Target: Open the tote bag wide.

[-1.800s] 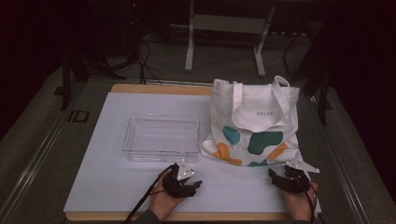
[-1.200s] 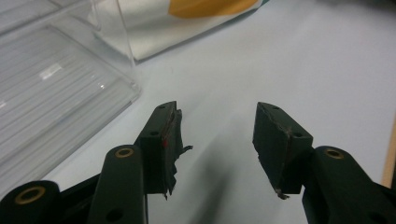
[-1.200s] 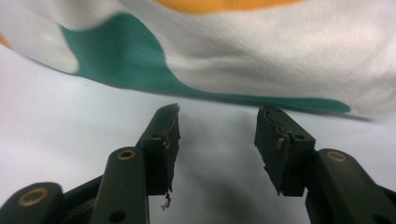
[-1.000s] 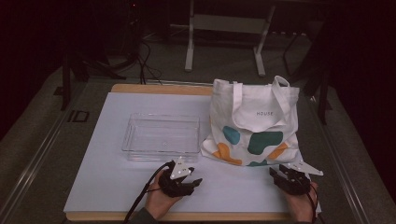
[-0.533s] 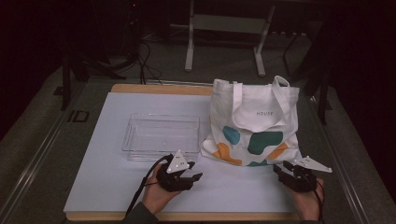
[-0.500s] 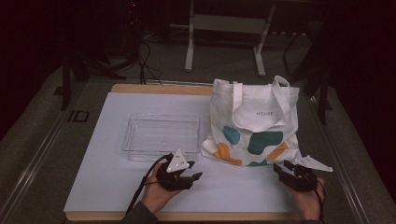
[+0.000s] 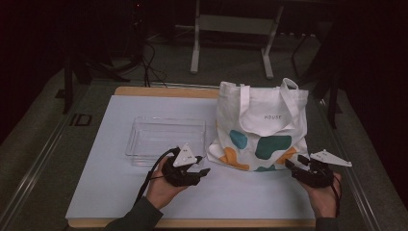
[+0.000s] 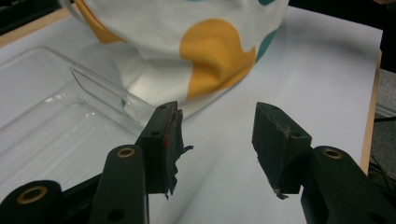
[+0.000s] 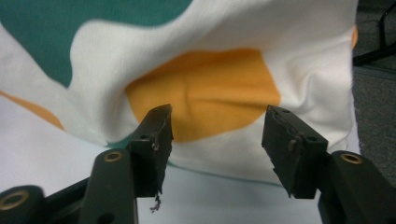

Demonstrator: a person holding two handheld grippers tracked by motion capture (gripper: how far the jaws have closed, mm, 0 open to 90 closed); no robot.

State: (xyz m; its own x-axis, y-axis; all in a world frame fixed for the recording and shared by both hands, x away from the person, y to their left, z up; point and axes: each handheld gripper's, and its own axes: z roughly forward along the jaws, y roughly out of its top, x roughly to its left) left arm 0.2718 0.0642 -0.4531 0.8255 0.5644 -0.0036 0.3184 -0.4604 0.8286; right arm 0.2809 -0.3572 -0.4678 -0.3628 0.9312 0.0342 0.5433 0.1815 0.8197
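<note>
A cloth bag (image 7: 262,127) standing on the right half of the counter (image 7: 110,185), white with green and orange blobs and two white handles on top. A small word printed on the front. Just left of the bag, a clear plastic tray (image 7: 166,139) lying flat, close to the bag's near left corner.

Left gripper (image 7: 199,169) held in a hand (image 7: 163,187) near the front edge, just near of the tray and pointing right toward the bag's near left corner. Jaws apart, with nothing between them. In the left gripper view, bare white counter in the gap, an orange blob of the bag (image 8: 219,56) just beyond the fingertips, and the tray's clear wall (image 8: 93,93) at the left.

Right gripper (image 7: 294,162) held in the other hand (image 7: 325,195) at the near right, pointing left at the bag's near right corner. Jaws apart and just been opening wider, nothing between them. In the right gripper view, an orange patch of the bag (image 9: 205,93) close beyond the fingertips, not pinched.

A black cable (image 7: 149,175) trailing from the left gripper down past the wrist. Dark floor and a grey metal frame (image 7: 233,29) beyond the far edge of the counter.
</note>
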